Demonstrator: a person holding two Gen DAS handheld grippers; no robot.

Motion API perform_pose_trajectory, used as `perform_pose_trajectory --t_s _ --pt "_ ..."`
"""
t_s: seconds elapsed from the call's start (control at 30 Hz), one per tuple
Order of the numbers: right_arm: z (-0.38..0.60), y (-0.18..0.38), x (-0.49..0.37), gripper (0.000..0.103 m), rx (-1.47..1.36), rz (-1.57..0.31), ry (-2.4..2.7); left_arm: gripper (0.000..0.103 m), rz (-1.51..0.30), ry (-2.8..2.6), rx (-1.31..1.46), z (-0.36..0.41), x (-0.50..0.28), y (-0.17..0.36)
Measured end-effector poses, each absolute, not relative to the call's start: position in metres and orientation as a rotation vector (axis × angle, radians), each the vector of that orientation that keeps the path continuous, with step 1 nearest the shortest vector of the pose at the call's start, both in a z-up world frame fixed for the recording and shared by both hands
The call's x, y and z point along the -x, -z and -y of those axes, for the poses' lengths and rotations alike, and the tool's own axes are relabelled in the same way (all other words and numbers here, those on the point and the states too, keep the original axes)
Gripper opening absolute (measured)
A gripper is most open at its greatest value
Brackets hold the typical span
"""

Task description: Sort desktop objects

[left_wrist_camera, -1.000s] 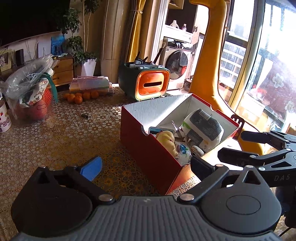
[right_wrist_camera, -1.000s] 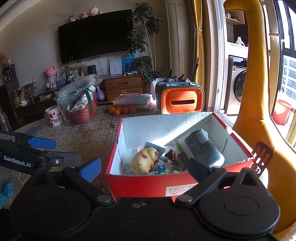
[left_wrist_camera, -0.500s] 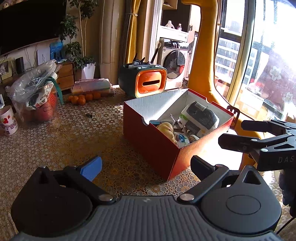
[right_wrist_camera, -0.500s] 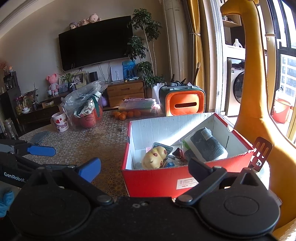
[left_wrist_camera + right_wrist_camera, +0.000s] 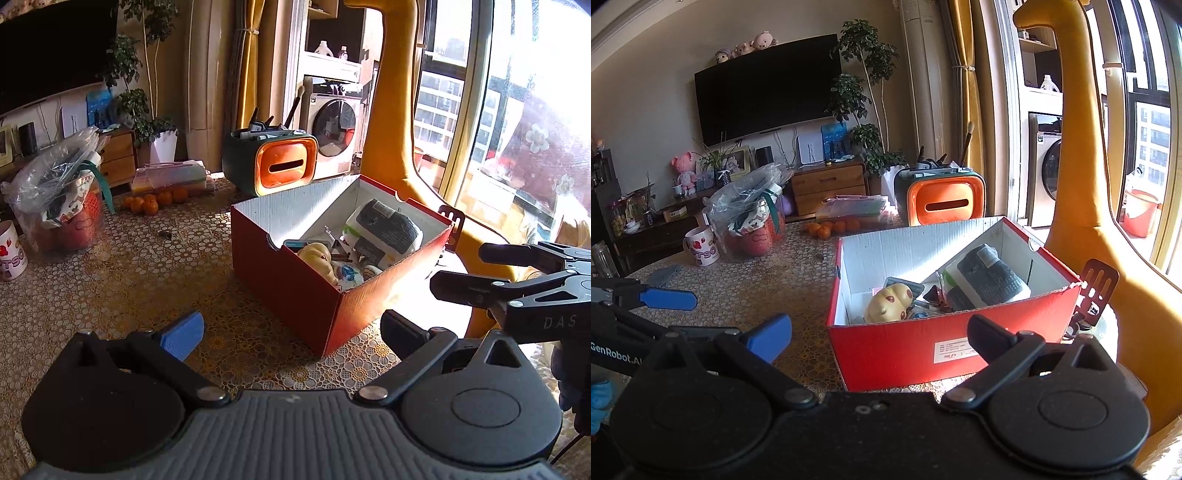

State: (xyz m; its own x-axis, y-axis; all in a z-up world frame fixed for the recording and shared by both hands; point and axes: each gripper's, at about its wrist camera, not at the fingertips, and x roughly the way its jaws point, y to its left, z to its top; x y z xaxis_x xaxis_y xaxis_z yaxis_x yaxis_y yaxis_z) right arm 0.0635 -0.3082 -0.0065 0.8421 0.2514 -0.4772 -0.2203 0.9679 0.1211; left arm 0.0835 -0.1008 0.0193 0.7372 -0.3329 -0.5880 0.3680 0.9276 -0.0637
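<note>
My left gripper point(image 5: 291, 332): jaws spread wide, empty, above lace tablecloth point(image 5: 110, 280) short of red cardboard box point(image 5: 295, 291). My right gripper point(image 5: 879, 332): jaws wide, empty, at box near wall. Box open-topped, long axis running from near-left to far-right toward window. Inside box: wipes pack point(image 5: 986, 280) tilted against right wall, long axis toward far corner; yellow squishy toy point(image 5: 890, 301) left of pack.

My table point(image 5: 768, 280), patterned lace-print cover. Red box point(image 5: 923, 347) at 3 o'clock; bagged basket point(image 5: 750, 221) and mug point(image 5: 701, 251) at 10; oranges point(image 5: 831, 227), orange-fronted organizer point(image 5: 942, 201) at 12.
</note>
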Motion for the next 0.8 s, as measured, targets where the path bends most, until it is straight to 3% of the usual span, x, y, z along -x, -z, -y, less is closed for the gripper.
perform_pose_trajectory --t_s 0.8 --pt "0.324 0.012 -0.063 0.102 -0.077 -0.496 -0.146 0.102 -0.599 0.387 -0.103 0.124 -0.097 -0.021"
